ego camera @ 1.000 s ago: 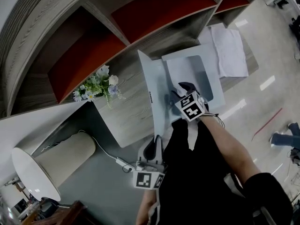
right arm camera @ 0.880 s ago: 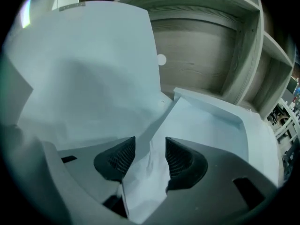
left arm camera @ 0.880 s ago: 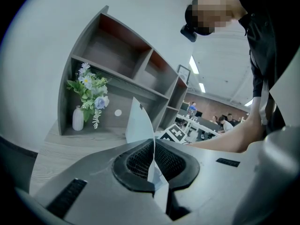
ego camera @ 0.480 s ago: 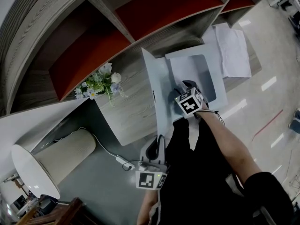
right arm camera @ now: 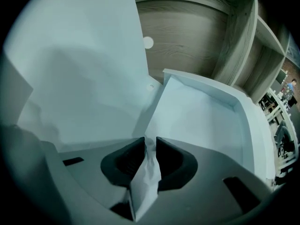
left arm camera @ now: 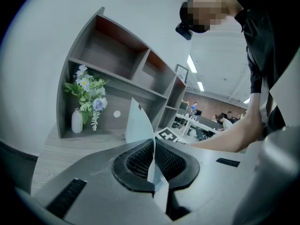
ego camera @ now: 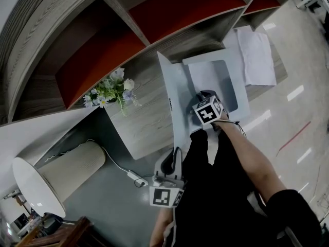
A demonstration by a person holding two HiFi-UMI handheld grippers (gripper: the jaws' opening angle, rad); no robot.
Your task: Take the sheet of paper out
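Currently, left tongs (left arm camera: 153,146) clamped on raised lid (left arm camera: 138,123), right tongs (right arm camera: 150,144) just closed onto crumpled paper (right arm camera: 147,182) inside box (right arm camera: 206,111), on desk (ego camera: 144,122).

White paper (right arm camera: 147,172), white lid (ego camera: 170,94), red shelf backs (ego camera: 180,9)

The head view is dim; the grey wood-grain shelf unit (ego camera: 46,30) bows at the edges and the pale glossy floor (ego camera: 300,71) carries bright streaks of glare. Both gripper views are round fisheyes with black corners. Ceiling strip lights (left arm camera: 190,63) glow in the left one. The right is cold and bluish, with a soft shadow on the raised white lid (right arm camera: 79,64) and the crumpled white sheet of paper (right arm camera: 147,170) blurred near the lens.
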